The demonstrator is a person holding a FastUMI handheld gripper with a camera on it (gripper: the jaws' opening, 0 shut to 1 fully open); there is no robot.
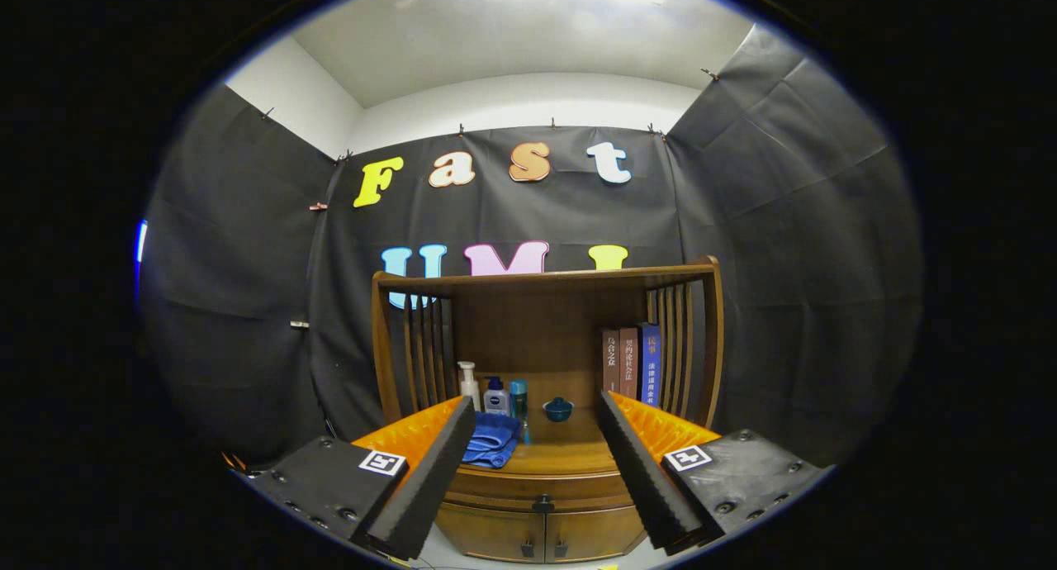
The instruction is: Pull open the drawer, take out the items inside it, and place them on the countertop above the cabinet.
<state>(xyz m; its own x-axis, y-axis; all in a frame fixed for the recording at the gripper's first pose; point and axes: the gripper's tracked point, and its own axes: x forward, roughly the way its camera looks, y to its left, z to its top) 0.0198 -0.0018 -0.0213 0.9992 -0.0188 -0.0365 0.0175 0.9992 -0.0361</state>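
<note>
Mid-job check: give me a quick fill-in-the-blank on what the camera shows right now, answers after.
1. The tool has its fingers spread ___, holding nothing.
2. The drawer, with its dark knob, is still ___.
3. The folded blue cloth lies on the ___ of the cabinet.
4. The books stand ___ on the countertop, beside the slats.

Missing words: open; closed; countertop; upright

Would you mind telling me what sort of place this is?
Probably a staged recording booth: black cloth walls surround a wooden cabinet holding books and toiletry bottles. The open tongs hover before it.
</note>
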